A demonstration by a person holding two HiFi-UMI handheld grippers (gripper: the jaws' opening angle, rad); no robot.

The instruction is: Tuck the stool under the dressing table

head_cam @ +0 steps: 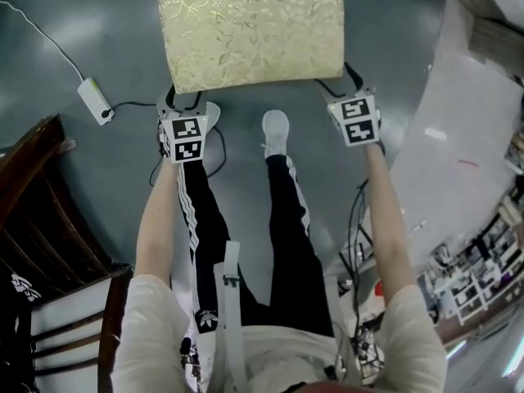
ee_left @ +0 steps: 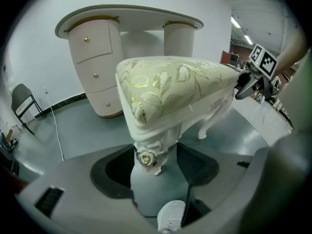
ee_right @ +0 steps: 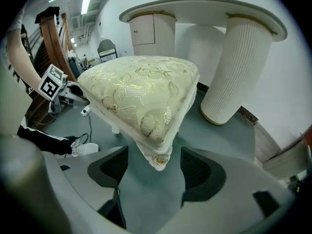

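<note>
Forearms [head_cam: 385, 211] of the person reach forward from the camera, one gripper in each hand.

Dressing table [ee_left: 126, 18]: white, curved top, with a drawer pedestal [ee_left: 95, 67] on one side and a fluted column [ee_right: 234, 67] on the other. It stands on the grey floor [head_cam: 98, 23], beyond the stool and apart from it.

Stool [head_cam: 250, 27]: cream frame with a gold floral cushion. It sits between the two grippers, in front of the dressing table and not under it. The views do not settle whether its feet touch the floor.

Left gripper [ee_left: 156, 168]: jaws closed on the stool's near left corner, and the carved rose ornament [ee_left: 145, 158] fills the gap between the pads.

Right gripper [ee_right: 155, 169]: jaws set narrow around the near right corner, pads close against the trim. A sliver of floor shows either side of the corner's tip.

White shoe [head_cam: 276, 129]: planted on the floor just behind the stool.

White power adapter [head_cam: 96, 101]: lies on the floor to the left, its cable trailing.
</note>
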